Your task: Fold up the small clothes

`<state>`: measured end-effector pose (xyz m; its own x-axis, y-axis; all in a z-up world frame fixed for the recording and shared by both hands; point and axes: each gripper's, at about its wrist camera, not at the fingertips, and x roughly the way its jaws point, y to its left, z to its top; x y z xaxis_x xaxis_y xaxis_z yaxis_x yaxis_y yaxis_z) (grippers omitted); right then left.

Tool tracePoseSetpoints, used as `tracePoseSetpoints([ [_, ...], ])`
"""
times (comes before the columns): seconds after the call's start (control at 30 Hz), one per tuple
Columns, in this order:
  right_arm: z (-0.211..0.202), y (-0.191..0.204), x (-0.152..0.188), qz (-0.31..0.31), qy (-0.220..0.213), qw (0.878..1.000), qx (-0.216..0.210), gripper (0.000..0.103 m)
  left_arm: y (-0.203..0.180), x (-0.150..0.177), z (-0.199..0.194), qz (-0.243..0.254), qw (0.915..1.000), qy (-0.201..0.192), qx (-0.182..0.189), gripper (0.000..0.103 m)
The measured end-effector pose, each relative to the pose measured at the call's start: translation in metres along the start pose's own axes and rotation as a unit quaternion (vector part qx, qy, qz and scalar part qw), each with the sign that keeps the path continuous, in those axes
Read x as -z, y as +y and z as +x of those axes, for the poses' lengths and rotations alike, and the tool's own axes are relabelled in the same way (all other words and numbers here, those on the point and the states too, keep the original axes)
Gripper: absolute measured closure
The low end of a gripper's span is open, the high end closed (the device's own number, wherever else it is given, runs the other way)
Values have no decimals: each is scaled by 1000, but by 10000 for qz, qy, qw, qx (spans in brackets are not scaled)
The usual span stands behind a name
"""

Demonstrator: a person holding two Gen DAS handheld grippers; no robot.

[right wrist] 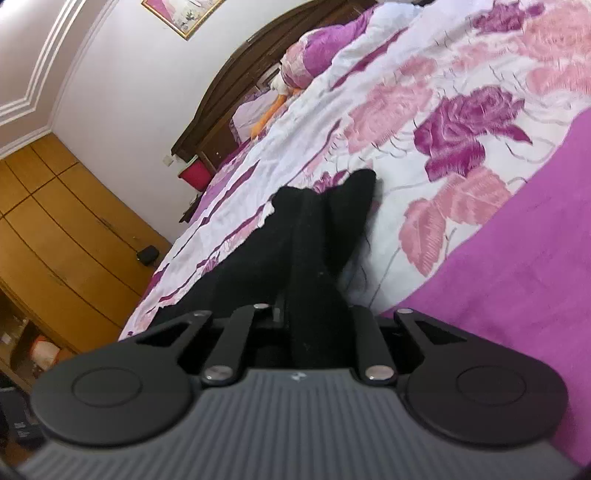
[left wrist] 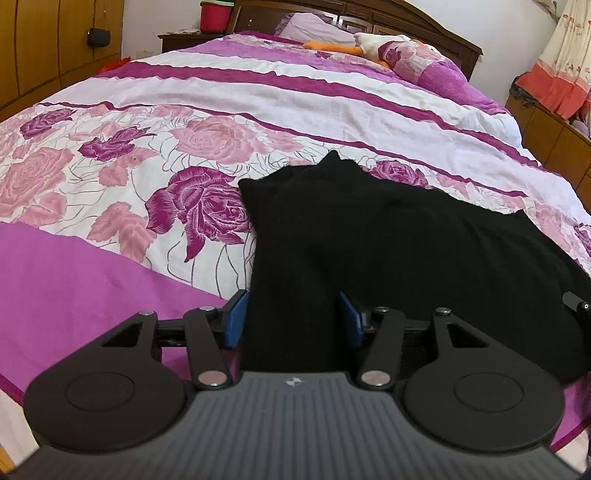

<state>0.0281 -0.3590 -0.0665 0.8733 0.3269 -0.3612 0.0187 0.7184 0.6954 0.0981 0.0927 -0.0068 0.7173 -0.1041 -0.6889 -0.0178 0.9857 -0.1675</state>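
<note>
One garment: a black knitted piece [left wrist: 369, 236] lies on the flowered quilt [left wrist: 110, 166] at the near edge of the bed, a pointed corner turned toward the headboard [left wrist: 424, 26].
Left gripper [left wrist: 293, 317]: at the garment's near hem; the blue pads [left wrist: 234, 319] stand apart with a band of the black cloth between them, so the jaws are open around the fabric, not pinching it.
Right gripper [right wrist: 314, 325]: at the garment's other near side; a fold of black cloth runs up between the jaws and fills the gap. The pads are hidden by it, so a firm grip cannot be told.
Step in hand: probably taking hold of the near edge with both grippers, ahead of a fold.
Next move: likely needs the left jaws to shut on the hem, then both ends lifted level and carried toward the pointed corner.
Beyond the garment: a stuffed duck [left wrist: 369, 44] and pillows by the headboard.
</note>
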Motion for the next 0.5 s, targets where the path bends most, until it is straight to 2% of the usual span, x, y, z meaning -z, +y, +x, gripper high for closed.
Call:
tracePoseSetpoints([
  [0.27, -7, 27, -11, -392, -121, 9991, 116, 89, 3, 0, -11, 6, 10000, 13, 45, 44],
  [0.5, -10, 65, -22, -807, -195, 9965, 4, 89, 8, -2, -23, -4, 9999, -98, 116, 44],
])
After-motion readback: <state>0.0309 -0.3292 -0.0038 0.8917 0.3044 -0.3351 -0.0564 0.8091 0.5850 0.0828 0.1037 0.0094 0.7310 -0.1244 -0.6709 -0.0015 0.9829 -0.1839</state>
